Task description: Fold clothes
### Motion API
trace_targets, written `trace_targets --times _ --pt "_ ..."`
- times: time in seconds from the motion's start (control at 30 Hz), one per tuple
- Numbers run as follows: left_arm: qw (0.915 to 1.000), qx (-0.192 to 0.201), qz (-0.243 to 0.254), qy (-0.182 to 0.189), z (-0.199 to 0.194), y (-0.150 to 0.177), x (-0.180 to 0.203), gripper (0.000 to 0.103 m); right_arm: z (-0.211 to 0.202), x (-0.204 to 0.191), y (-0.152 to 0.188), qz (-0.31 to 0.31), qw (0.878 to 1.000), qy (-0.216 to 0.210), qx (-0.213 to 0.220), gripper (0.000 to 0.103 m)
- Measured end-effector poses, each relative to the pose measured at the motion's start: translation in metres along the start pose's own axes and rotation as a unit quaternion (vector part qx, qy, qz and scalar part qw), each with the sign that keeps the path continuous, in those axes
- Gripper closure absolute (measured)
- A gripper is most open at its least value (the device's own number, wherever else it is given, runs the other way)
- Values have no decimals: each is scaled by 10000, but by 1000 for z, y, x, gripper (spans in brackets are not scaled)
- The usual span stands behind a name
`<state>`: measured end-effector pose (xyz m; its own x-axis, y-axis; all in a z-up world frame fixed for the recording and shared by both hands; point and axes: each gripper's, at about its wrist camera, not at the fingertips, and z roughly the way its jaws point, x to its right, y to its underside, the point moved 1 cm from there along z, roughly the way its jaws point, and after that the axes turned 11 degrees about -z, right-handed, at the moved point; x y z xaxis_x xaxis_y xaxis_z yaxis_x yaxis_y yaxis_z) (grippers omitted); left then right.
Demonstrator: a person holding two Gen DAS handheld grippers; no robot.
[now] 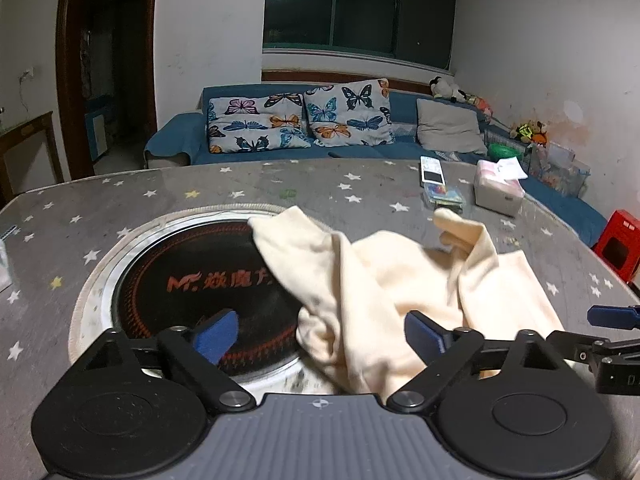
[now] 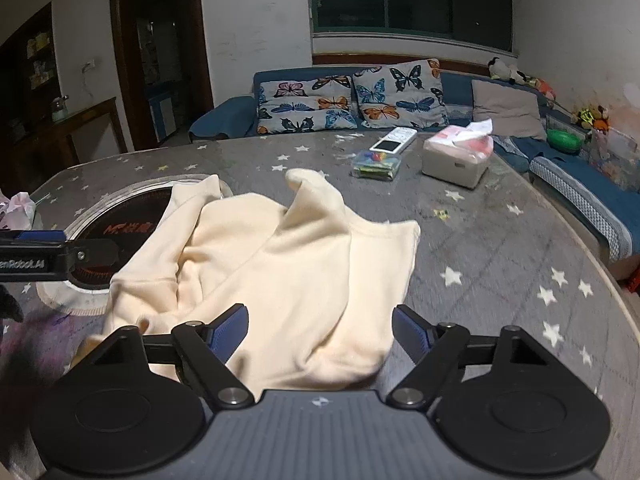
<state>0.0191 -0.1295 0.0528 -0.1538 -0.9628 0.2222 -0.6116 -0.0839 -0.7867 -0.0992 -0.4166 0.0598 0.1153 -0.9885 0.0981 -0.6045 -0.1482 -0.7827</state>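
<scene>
A cream garment lies crumpled on the grey star-patterned table, partly over a round black cooktop. My left gripper is open, its blue pads on either side of the garment's near edge. In the right wrist view the same garment lies spread in front of my right gripper, which is open over its near hem. The left gripper's finger shows at the left edge of the right wrist view. The right gripper's finger shows at the right edge of the left wrist view.
A tissue box, a remote and a small clear box of coloured items sit at the table's far right. A blue sofa with butterfly cushions stands behind. A red stool is beside the table's right edge.
</scene>
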Motion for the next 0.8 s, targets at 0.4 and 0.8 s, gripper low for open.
trace_targets --times 0.4,0.8 --pt "9989 -359 199 238 60 -23 14 35 42 13 -54 -293 9994 -110 173 38" --pt "9963 -697 222 447 91 -26 6 87 110 14 -82 -434 9986 -271 -99 83"
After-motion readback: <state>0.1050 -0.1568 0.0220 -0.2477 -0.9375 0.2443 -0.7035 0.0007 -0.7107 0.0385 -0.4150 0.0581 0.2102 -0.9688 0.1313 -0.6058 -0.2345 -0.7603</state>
